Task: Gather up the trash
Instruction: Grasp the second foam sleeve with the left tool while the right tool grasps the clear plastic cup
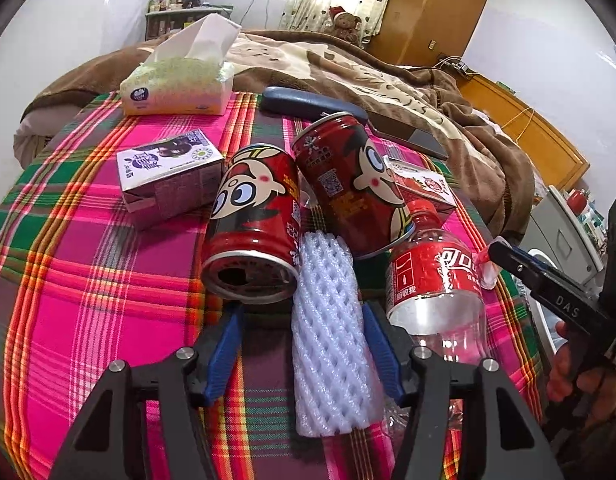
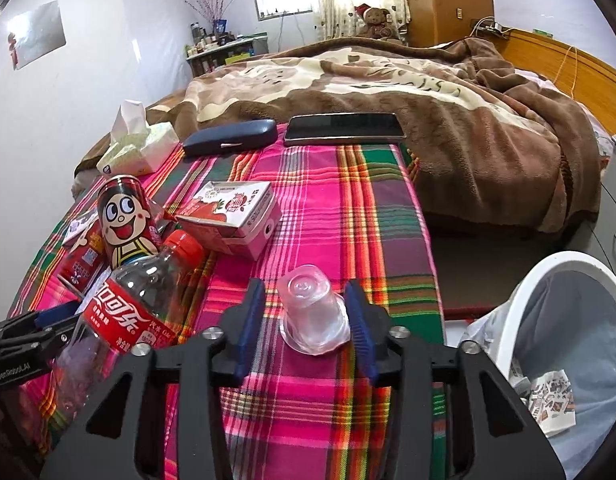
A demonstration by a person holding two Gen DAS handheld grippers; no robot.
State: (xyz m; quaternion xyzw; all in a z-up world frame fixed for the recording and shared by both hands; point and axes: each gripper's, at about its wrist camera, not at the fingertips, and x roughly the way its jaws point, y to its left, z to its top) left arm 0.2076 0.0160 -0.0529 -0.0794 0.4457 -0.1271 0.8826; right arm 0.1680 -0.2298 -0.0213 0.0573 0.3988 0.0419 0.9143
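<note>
— Left wrist view first: where is the trash relative to the left hand-held gripper (image 1: 304, 350)?

— A white foam net sleeve (image 1: 332, 340) lies lengthwise between its two blue fingers (image 1: 224, 354), on the plaid cloth (image 1: 88, 280). The jaws stand spread wide, with a gap to the sleeve on each side; nothing is pinched. Just beyond the fingertips lie two red cartoon cans (image 1: 252, 224), and to the right a clear cola bottle (image 1: 432, 276) on its side, near the right finger.

— And the right hand-held gripper (image 2: 304, 316)?

— Its jaws are also spread, and a clear plastic cup (image 2: 312, 312), upside down on the cloth, sits between the fingers. Whether the pads touch it, I cannot tell. A white trash bin (image 2: 568, 320) with a liner stands low on the right, beside the bed.

— Anything farther off?

— A red drink carton (image 2: 232, 216), a phone (image 2: 344, 128) and a dark case (image 2: 232, 136) at the far edge.
</note>
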